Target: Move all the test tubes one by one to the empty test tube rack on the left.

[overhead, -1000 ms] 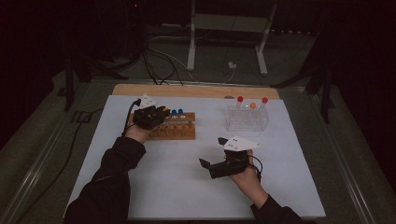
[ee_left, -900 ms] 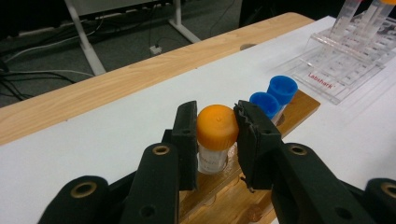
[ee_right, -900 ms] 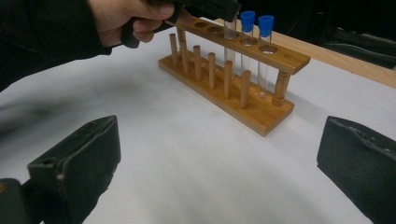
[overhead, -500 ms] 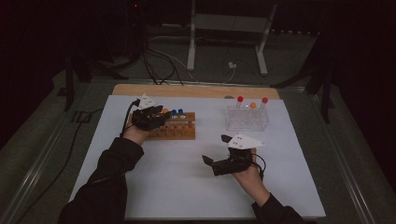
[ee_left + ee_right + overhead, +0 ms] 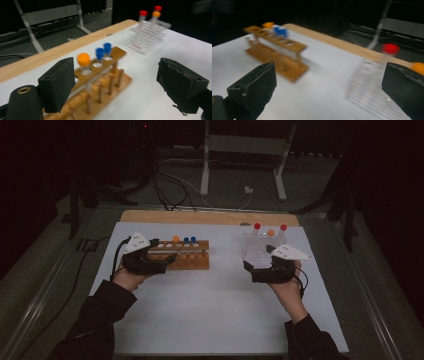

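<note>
A wooden tube rack (image 5: 186,257) stands left of centre, holding an orange-capped tube (image 5: 175,240) and two blue-capped tubes (image 5: 189,240). My left gripper (image 5: 167,262) is at the rack's left end, pointing right. Its jaws have just been opening and stand open with nothing between the pads; in the left gripper view (image 5: 117,77) the orange-capped tube (image 5: 83,60) stands just beyond them. A clear plastic rack (image 5: 260,247) at the right holds two red-capped tubes (image 5: 257,226) and an orange-capped one (image 5: 271,233). My right gripper (image 5: 250,269) is open and empty just in front of the clear rack (image 5: 372,85).
The racks stand on a white mat (image 5: 210,315) with a wooden strip (image 5: 200,216) along its far edge. Beyond the table are a metal stand (image 5: 245,150) and cables (image 5: 170,190). A cable (image 5: 117,257) trails from the left gripper.
The left gripper has drawn back from over the wooden rack toward its left end with jaws opened, uncovering the orange-capped tube. The right gripper moved right and away, up to the clear rack.
</note>
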The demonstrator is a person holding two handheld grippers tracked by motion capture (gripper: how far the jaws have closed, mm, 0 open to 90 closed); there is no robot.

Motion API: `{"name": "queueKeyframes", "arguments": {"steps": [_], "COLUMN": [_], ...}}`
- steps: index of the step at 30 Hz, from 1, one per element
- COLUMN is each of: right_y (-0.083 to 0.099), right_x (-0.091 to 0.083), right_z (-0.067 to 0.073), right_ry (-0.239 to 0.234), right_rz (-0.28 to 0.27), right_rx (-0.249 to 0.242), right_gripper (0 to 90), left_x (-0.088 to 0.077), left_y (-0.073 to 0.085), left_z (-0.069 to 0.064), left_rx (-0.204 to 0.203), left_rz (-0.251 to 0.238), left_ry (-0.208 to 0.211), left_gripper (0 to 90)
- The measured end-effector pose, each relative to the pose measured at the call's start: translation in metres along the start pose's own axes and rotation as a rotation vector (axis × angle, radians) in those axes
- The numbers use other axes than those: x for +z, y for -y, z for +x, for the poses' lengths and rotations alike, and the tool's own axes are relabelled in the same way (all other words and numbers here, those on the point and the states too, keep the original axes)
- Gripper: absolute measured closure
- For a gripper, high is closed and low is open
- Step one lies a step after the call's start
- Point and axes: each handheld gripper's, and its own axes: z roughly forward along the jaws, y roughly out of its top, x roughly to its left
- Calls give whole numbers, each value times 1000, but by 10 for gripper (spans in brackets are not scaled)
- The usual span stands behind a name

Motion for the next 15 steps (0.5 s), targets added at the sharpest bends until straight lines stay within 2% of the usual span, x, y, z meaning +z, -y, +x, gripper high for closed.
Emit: {"name": "queueKeyframes", "arguments": {"steps": [1, 3, 6, 8, 15], "right_y": [0, 0, 1, 2, 11], "right_x": [0, 0, 3, 5, 19], "right_z": [-5, -16, -29, -37, -60], "right_ry": [23, 39, 82, 94, 173], "right_rz": [-3, 6, 23, 39, 68], "right_rx": [7, 28, 34, 49, 87], "right_gripper": [0, 0, 0, 0, 62], "left_x": [-2, -7, -12, -13, -14], "left_y": [2, 6, 12, 17, 29], "left_z": [-3, -9, -19, -24, -40], "left_rx": [-3, -4, 21, 32, 49], "left_rz": [1, 4, 22, 31, 36], "left_ry": [12, 31, 56, 95, 129], "left_gripper": [146, 122, 80, 27, 18]}}
